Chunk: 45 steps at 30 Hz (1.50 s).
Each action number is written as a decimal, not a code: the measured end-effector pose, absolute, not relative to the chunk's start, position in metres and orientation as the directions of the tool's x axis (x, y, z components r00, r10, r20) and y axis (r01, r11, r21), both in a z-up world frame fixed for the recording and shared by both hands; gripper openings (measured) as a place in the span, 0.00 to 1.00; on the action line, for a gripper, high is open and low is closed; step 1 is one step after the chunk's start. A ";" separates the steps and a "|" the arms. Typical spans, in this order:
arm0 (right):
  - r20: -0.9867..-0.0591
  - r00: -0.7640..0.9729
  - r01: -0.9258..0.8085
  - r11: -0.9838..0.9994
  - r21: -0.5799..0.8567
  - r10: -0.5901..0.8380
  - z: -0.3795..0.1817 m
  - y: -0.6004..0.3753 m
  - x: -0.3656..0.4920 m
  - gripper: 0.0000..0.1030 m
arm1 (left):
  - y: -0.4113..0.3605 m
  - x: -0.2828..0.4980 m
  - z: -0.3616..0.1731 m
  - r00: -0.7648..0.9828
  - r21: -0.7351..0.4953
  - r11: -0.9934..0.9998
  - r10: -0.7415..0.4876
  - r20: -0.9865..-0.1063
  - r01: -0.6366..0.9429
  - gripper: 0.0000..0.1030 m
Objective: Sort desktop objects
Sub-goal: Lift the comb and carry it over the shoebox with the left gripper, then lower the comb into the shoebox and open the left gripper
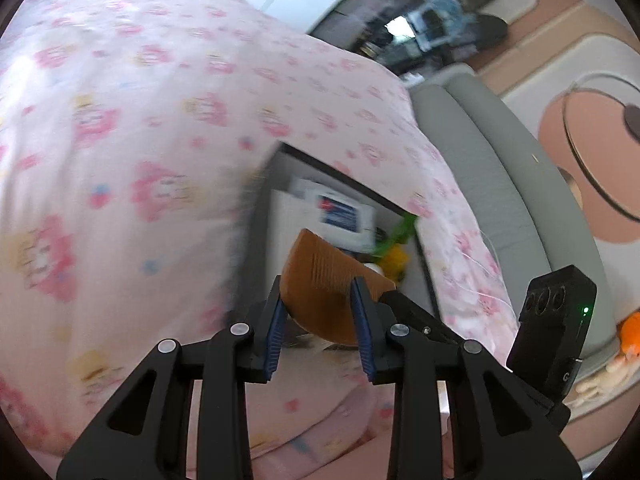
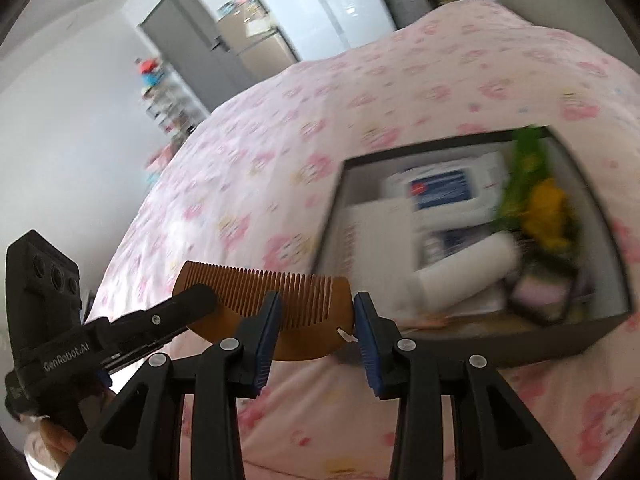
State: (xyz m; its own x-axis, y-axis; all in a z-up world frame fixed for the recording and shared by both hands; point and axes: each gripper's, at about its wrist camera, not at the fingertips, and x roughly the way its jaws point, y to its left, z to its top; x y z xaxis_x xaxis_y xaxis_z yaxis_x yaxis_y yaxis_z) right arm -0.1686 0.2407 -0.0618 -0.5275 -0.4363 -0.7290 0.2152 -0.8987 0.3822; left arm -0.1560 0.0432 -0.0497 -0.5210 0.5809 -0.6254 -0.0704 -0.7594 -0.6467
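Brown wooden fine-toothed comb (image 2: 296, 296) lies across left tongs (image 1: 318, 294) and right tongs (image 2: 316, 304); grip cannot be told

Left wrist view: close, along its own fingers, facing the pink flower-printed bedspread (image 1: 132, 128) and the open grey box (image 1: 264, 216).
Right wrist view: close, facing the bedspread (image 2: 304, 128) and box (image 2: 592, 320) from the opposite side.
Shared: brown wooden comb (image 1: 320, 280) (image 2: 280, 300), box, bedspread.
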 end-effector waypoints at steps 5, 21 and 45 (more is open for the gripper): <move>-0.708 -0.588 0.144 -0.912 0.385 -0.391 -0.048 0.295 -0.187 0.32 | 0.102 -0.190 -0.050 -0.474 -0.686 -0.716 0.652 -0.592 -0.128 0.29; -0.708 -0.655 -0.045 -0.922 0.384 -0.263 -0.069 0.386 -0.222 0.33 | 0.207 -0.259 -0.083 -0.366 -0.689 -0.704 0.696 -0.618 -0.173 0.29; -0.859 -0.498 -0.146 -0.966 0.215 -0.116 -0.104 0.388 -0.241 0.33 | 0.237 -0.257 -0.127 -0.313 -0.608 -0.781 0.619 -0.720 -0.143 0.37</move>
State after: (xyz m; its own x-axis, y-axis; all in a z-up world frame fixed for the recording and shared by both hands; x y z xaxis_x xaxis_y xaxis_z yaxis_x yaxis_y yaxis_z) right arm -0.2407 0.3881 -0.1041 -0.4979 -0.1163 -0.8594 -0.1458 -0.9656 0.2152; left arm -0.2568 0.2367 -0.1267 -0.3132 0.6190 -0.7202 -0.1434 -0.7805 -0.6085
